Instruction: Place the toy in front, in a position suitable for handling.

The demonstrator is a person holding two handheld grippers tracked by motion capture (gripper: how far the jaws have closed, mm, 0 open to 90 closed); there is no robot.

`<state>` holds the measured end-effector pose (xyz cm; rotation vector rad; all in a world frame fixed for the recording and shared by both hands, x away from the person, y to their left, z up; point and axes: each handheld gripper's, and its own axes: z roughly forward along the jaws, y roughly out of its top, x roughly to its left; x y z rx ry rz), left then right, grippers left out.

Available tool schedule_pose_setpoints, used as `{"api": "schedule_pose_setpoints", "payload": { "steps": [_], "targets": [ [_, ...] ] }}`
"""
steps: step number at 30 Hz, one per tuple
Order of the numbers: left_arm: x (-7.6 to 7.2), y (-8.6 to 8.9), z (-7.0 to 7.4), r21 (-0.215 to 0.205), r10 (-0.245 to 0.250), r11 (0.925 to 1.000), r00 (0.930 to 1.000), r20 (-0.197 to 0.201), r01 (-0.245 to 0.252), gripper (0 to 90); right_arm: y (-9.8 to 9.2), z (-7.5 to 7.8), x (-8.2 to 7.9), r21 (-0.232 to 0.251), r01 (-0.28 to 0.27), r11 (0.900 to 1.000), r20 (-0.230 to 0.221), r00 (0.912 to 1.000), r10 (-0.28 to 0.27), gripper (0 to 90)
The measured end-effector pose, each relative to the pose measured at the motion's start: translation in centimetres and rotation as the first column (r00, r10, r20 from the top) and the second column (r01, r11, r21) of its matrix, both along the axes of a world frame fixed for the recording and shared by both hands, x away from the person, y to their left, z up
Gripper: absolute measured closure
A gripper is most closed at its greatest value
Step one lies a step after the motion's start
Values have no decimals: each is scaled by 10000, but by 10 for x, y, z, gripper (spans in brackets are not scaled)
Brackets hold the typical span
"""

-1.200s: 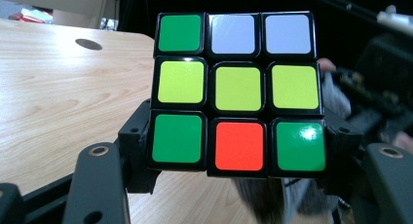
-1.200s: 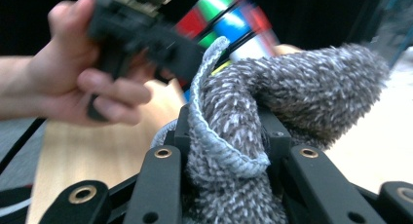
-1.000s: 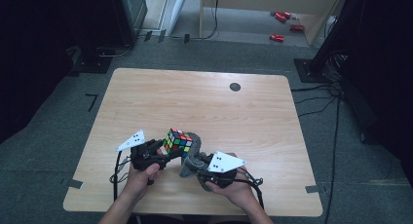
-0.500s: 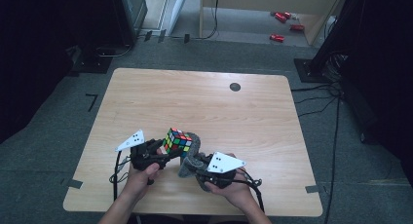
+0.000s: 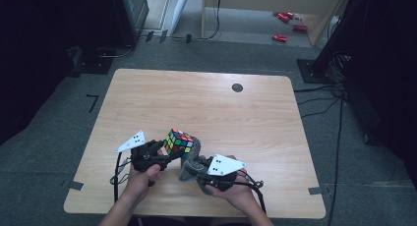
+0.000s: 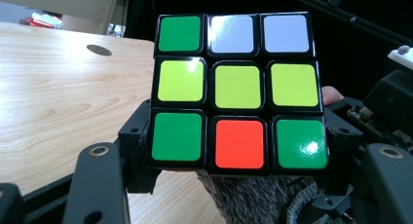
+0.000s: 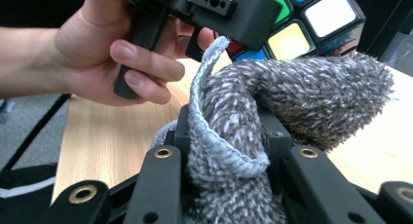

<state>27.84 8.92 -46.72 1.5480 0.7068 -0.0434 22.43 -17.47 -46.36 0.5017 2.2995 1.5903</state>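
We hold the cube point(image 5: 178, 142) in our left tongs point(image 5: 164, 150), which are clenched on its two sides, so it hangs just above the tabletop point(image 5: 206, 108) near the front edge. Our right tongs point(image 5: 189, 168) are clenched on a grey fuzzy cloth point(image 5: 191, 157). The cloth rises from these tongs toward the cube and its folded end touches the cube's right and lower side. We judge that the coming wipe depends on this: the cube lies up and to the left of the right tongs, very near.
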Motion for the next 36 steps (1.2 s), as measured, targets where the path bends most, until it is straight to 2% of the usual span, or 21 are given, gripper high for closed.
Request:
{"api": "schedule_pose_setpoints", "payload": {
  "steps": [2, 4, 6, 9, 13, 15, 18, 21, 23, 26, 28, 30, 33, 36],
  "targets": [
    [0, -2, 0, -23, -72, 10000, 10000, 3, 72, 346, -5, 3, 2, 53, 127, 9999, 14, 9999, -127, 697],
    [-1, -4, -1, 58, -212, 9998, 9998, 11, 212, 346, -14, 7, 5, 538, 516, 9972, 39, 9986, -518, 697],
    [-2, -6, -1, 92, -260, 9996, 9997, 33, 260, 346, -18, 9, 6, 784, 749, 9941, 121, 9970, -760, 697],
    [-1, -4, -1, 98, -228, 9997, 9997, 9, 228, 345, -15, 7, 4, 611, 627, 9962, 265, 9976, -644, 696],
    [0, 0, 0, -45, -75, 10000, 10000, -50, 74, 345, -1, 1, -1, -2, -170, 9999, 137, 9998, 170, 694],
    [0, 0, 1, -54, -63, 10000, 10000, -31, 63, 345, 2, 1, -2, -225, -246, 9994, 279, 9993, 252, 695],
    [-1, -1, 1, -76, -142, 9999, 9999, -7, 142, 346, -6, 6, 0, 4, -14, 10000, 312, 9995, 14, 695],
    [-2, -4, 0, 54, -285, 9996, 9996, 30, 285, 346, -17, 11, 4, 650, 538, 9964, 271, 9981, -557, 695],
    [-2, -5, 0, 59, -309, 9995, 9995, 24, 309, 346, -18, 11, 4, 644, 569, 9963, 344, 9977, -592, 694],
    [0, -2, 0, 5, -214, 9998, 9997, -67, 214, 345, -12, 8, 2, 436, 282, 9987, 322, 9990, -296, 693],
    [0, -1, 0, -34, -138, 9999, 9998, -109, 138, 345, -6, 4, 0, 136, -43, 9999, 267, 9996, 40, 692],
    [0, -1, -1, 0, -75, 10000, 9999, -98, 75, 345, -2, 2, -1, -78, -135, 9999, 274, 9995, 137, 692],
    [1, -2, -2, -187, -94, 9998, 9996, -252, 89, 346, -4, 3, 1, -68, 62, 10000, 243, 9997, -60, 692],
    [-2, -8, -1, -47, -240, 9997, 9997, -101, 240, 346, -14, 7, 5, 272, 651, 9975, 302, 9974, -660, 692]
  ]
}}
